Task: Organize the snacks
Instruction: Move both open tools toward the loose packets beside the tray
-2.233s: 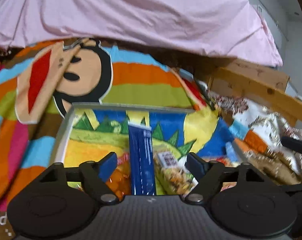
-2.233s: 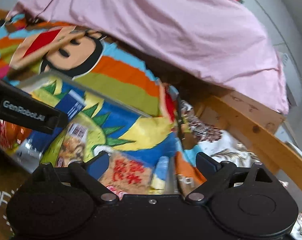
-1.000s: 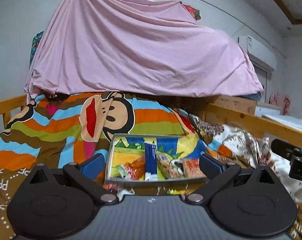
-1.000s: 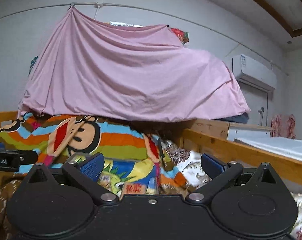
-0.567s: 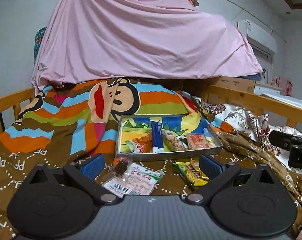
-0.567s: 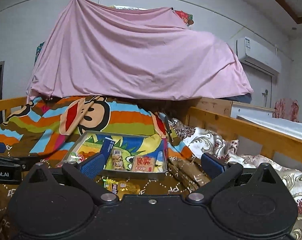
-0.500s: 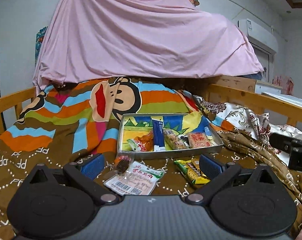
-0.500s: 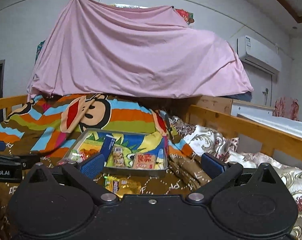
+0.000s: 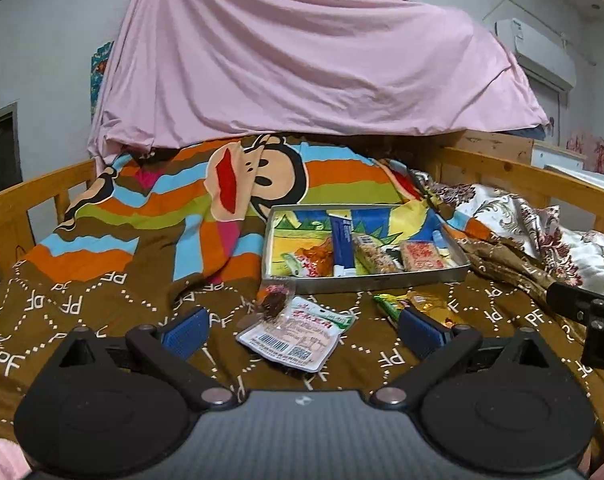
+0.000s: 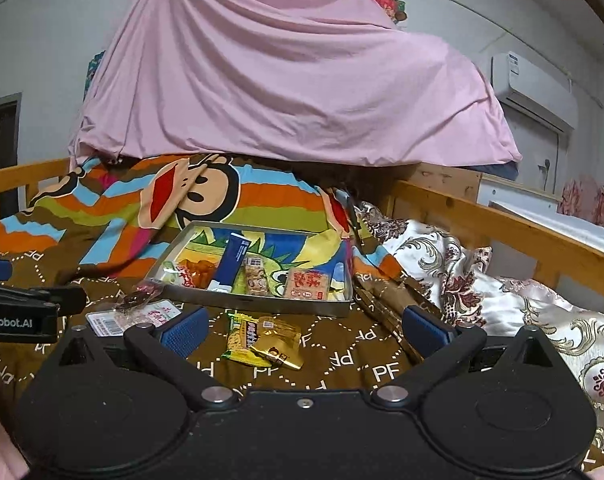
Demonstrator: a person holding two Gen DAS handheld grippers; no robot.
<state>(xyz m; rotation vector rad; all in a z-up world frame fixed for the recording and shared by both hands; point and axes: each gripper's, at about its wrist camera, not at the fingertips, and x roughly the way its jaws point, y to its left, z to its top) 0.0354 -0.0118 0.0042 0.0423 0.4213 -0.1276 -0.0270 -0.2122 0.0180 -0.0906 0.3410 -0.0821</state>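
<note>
Brown patterned bedspread (image 9: 101, 304) beside the near edge of the part-filled shallow metal tray (image 9: 366, 280) carries several loose snack packets (image 9: 297, 328), both empty grippers spread wide.

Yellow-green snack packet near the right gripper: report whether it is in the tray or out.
Out. The yellow-green snack packet lies on the brown blanket, in front of the metal tray's near wall.

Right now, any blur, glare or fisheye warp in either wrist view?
Left wrist: sharp, dim warm indoor light; bed rail bows with fisheye; white packet readable, no glare. Right wrist: equally sharp; gold wrapper shows mild sheen; corners vignette dark; tray snacks small but distinguishable.
</note>
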